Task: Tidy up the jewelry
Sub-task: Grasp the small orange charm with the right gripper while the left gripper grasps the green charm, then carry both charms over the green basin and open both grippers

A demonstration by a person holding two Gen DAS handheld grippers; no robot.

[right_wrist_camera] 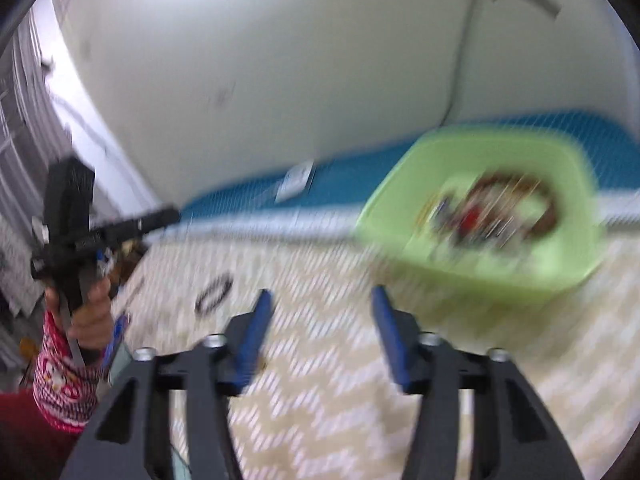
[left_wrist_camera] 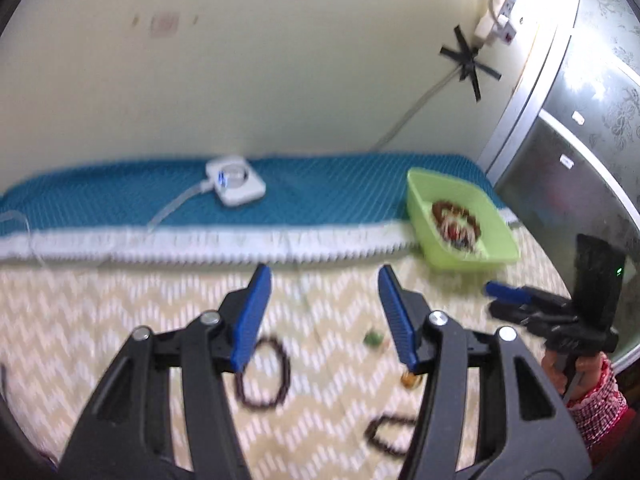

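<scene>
While both claws hover released, the left gripper (left_wrist_camera: 324, 312) hangs above a dark bead bracelet (left_wrist_camera: 262, 372) on the zigzag cloth (left_wrist_camera: 80, 320), another bracelet (left_wrist_camera: 386, 434) just nearer; the right gripper (right_wrist_camera: 320, 332), empty, faces the green tray (right_wrist_camera: 560, 264), which holds heaped jewelry (right_wrist_camera: 492, 212) at the blue mat (left_wrist_camera: 320, 188)

Spread across the surface: a beige cloth with white zigzag pattern (left_wrist_camera: 120, 320). Behind it, against the pale cream wall (left_wrist_camera: 280, 60), a teal textured mat with white toothed edge (left_wrist_camera: 328, 196) — bearing a small white square device with round centre (left_wrist_camera: 235, 180), cable trailing left. On the wall, strips of black tape in a star (left_wrist_camera: 469, 62) over a grey cable. At right, frosted floral glass panels in metal frame (left_wrist_camera: 580, 140).
</scene>
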